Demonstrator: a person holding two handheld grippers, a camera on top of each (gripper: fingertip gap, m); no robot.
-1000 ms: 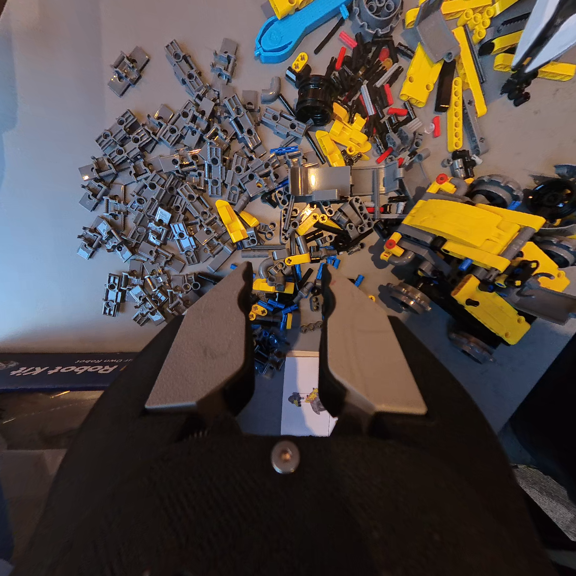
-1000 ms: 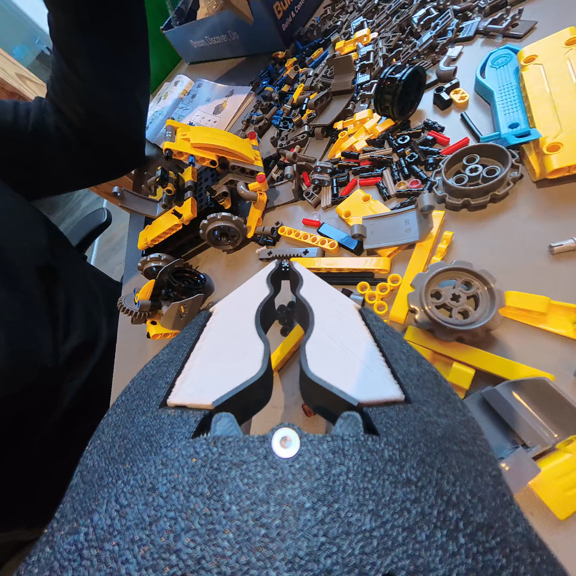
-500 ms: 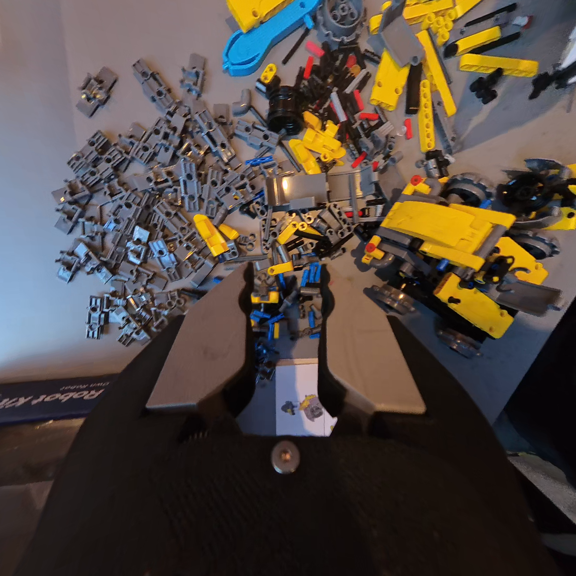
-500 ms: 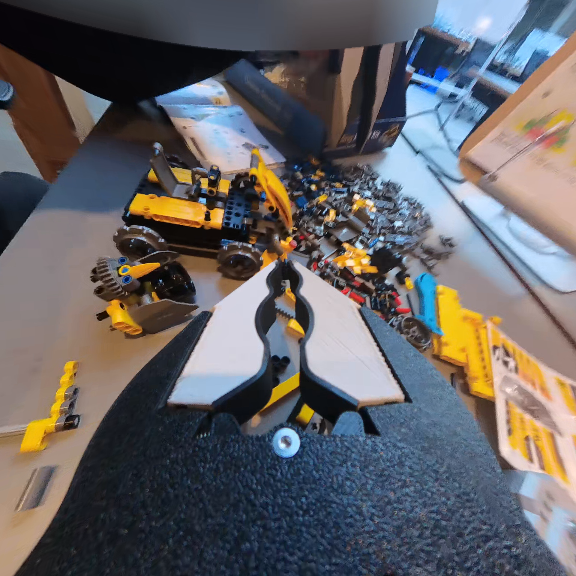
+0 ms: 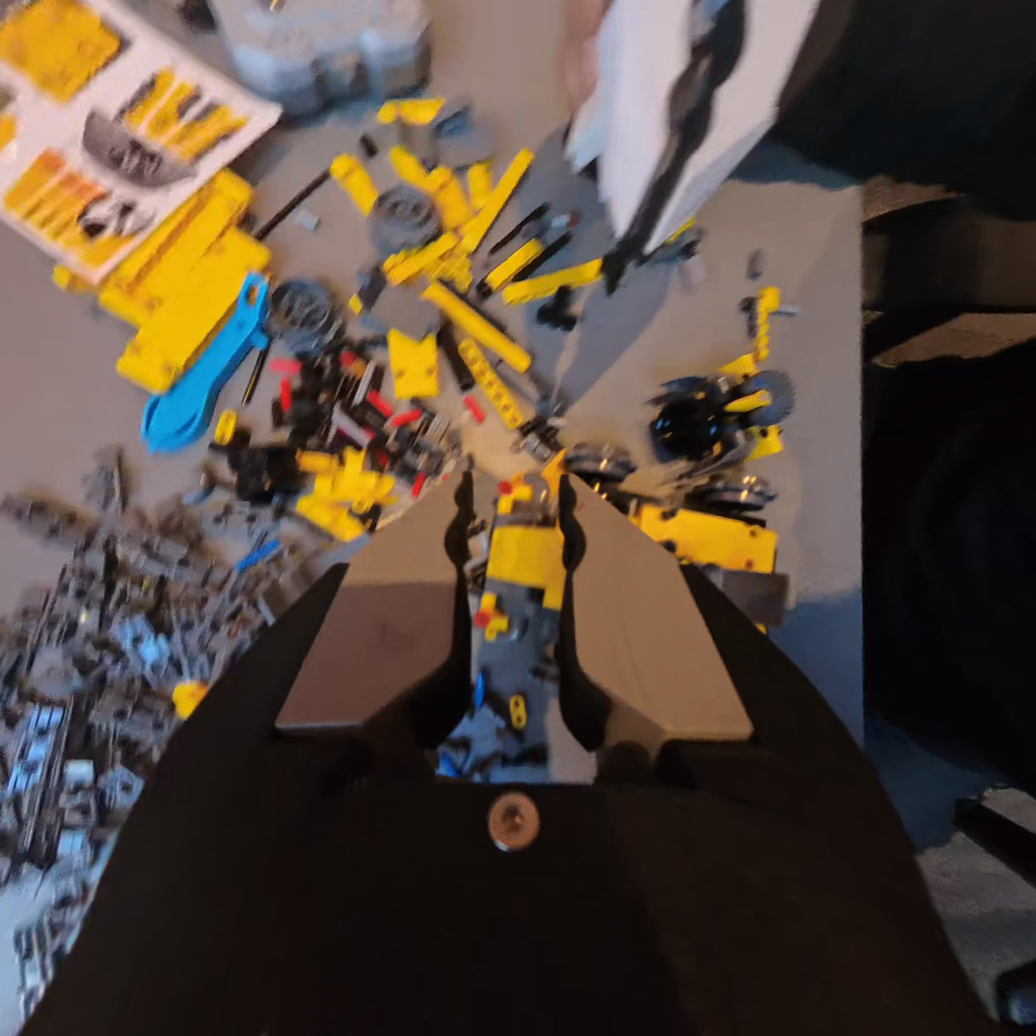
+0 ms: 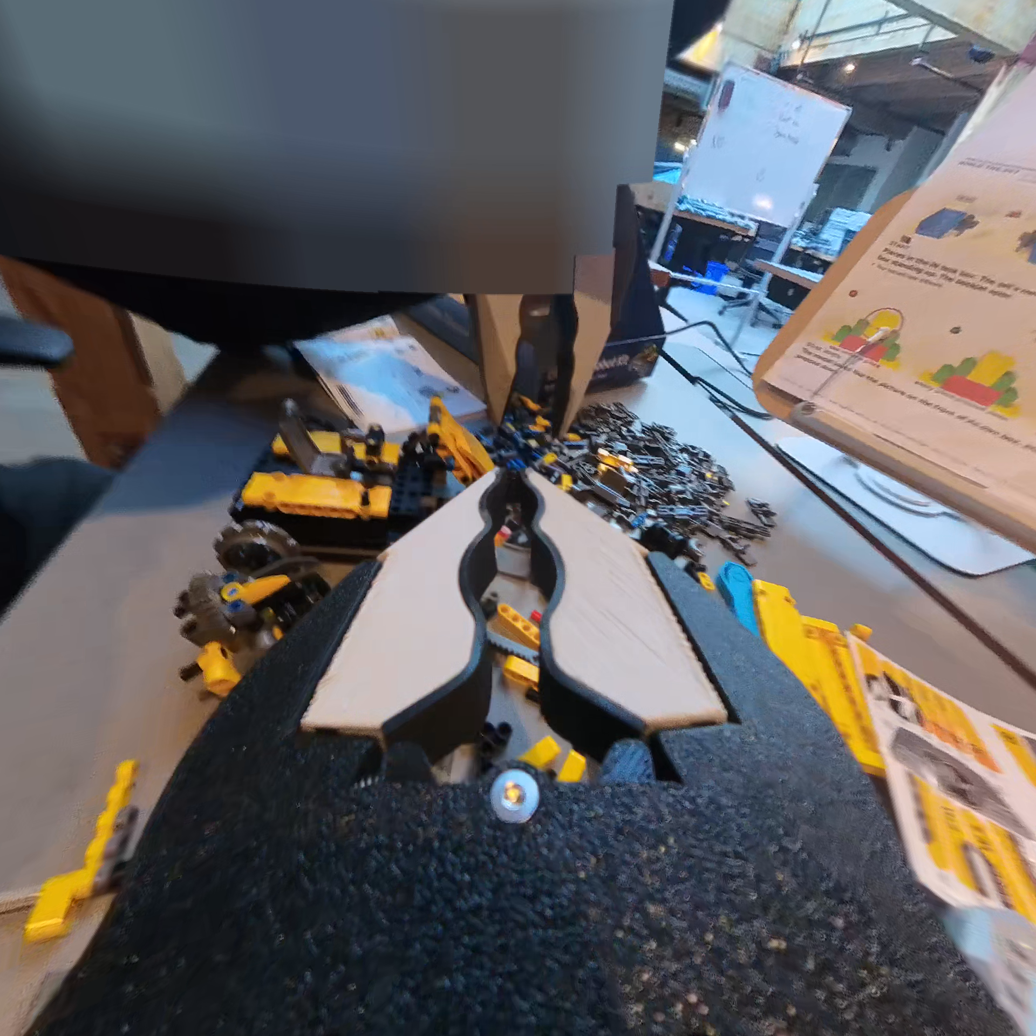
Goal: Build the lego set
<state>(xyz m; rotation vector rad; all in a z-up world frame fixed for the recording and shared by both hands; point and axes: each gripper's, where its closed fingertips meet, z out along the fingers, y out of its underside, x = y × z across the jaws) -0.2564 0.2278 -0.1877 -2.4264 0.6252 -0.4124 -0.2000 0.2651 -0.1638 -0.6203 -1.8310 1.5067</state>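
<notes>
The left wrist view is motion-blurred. My left gripper (image 5: 513, 488) is open and empty, above a partly built yellow and black vehicle model (image 5: 521, 555) that shows between its fingers. In the right wrist view the left gripper (image 6: 532, 426) points down over the small-parts pile, next to the model (image 6: 319, 493). My right gripper (image 6: 511, 476) has its fingertips together with nothing between them, above loose yellow beams (image 6: 518, 622). It shows in the left wrist view (image 5: 633, 252) at the upper right, apart from the left one.
A wheel sub-assembly (image 6: 235, 605) lies beside the model. A heap of grey pieces (image 6: 644, 476), a blue tool (image 6: 734, 588), yellow panels (image 5: 185, 303), a parts booklet (image 6: 953, 785) and a propped instruction sheet (image 6: 897, 336) surround the parts. The table edge (image 5: 860, 504) runs on the right. About 8 cm separates my left fingertips from my right.
My left gripper has swung right, from over the small blue and grey parts to over the vehicle model. My right gripper has lifted from the yellow beams and tilted up toward the room.
</notes>
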